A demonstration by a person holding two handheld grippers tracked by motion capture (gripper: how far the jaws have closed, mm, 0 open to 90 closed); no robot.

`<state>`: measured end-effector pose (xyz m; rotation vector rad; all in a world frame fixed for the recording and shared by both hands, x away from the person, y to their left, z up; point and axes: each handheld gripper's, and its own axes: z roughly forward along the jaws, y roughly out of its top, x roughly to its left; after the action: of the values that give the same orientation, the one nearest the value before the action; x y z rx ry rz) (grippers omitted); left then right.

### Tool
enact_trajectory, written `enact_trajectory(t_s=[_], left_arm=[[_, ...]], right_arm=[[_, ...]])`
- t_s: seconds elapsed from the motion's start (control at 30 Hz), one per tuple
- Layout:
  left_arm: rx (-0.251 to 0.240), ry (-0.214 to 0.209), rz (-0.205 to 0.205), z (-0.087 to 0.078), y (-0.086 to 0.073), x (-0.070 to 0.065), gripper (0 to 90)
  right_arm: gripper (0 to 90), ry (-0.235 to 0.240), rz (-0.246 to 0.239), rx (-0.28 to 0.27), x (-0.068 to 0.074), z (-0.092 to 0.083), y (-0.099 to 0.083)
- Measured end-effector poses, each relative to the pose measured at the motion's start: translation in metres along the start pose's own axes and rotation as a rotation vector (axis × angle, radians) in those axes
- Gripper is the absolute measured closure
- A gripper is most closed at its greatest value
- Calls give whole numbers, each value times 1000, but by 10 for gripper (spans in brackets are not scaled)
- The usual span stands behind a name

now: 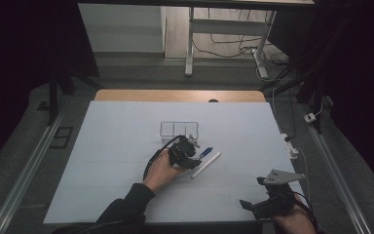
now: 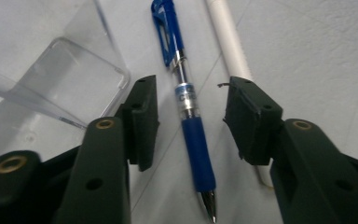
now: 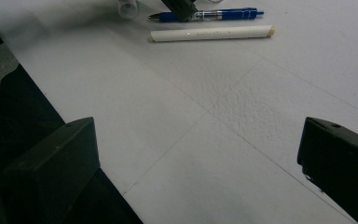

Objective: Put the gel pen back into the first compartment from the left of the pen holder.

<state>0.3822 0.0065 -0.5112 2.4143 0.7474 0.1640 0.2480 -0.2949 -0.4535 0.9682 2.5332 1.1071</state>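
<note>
Blue pen [image 2: 193,121] between left gripper [image 2: 191,116] fingers [image 2: 142,119], white pen [image 2: 228,42] beside, clear tray [image 1: 179,128] near

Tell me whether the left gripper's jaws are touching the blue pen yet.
Apart. In the left gripper view the left gripper straddles the blue pen, with white table visible between each jaw and the pen.

In the left gripper view, the white pen [image 2: 228,42] runs off the top edge and slips behind the right-hand jaw. The clear tray [image 2: 51,88] is cropped at upper left. Print on the blue pen [image 2: 191,126] stays unreadable.
</note>
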Motion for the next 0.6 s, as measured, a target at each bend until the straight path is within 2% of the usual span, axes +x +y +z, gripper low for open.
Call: enact_trajectory(t_s=[0.27,0.37,0.6], left_arm=[[6,12,12,8,-5,-4,657],[8,15,7,7,-5,-4,744],[-6,-1,-57,7,-7,-2,787]], right_arm=[[0,5,1,4,0,1,0],[0,8,0,4,0,1,0],[0,10,-4,7,0,1,0]])
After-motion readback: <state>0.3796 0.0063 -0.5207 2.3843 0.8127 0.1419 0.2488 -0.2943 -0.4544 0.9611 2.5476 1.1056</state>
